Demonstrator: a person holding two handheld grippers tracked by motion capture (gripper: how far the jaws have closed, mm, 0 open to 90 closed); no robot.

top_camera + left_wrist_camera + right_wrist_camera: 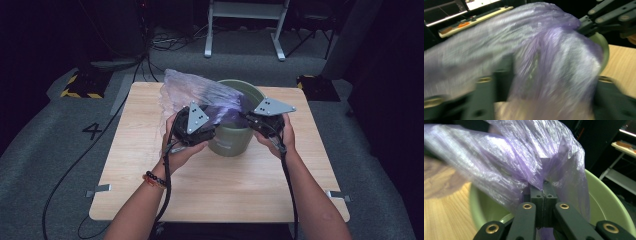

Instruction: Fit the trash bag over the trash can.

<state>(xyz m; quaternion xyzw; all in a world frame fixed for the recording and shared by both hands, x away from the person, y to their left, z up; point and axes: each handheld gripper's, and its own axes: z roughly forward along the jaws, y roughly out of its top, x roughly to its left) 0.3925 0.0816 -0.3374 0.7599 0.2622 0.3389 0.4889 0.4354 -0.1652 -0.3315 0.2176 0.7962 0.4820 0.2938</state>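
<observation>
A thin purple plastic bag [195, 90] billows over a green round bin [232, 142] that stands at the back middle of the wooden table [150, 165]. My right gripper [543, 187] is shut on a fold of the bag [511, 157] above the bin's rim [609, 202]; in the high view the right gripper [251, 120] sits at the bin's right side. My left gripper [210, 120] is at the bin's left side. In the blurred left gripper view its jaws stand wide apart, with the bag [544, 57] draped between them and no pad pressing on it.
The table stands on grey carpet marked with a "4" [92, 131]. Yellow-and-black striped blocks [80, 85] lie at the back left and back right. A white metal frame [245, 30] stands behind the table. Cables trail down the left side.
</observation>
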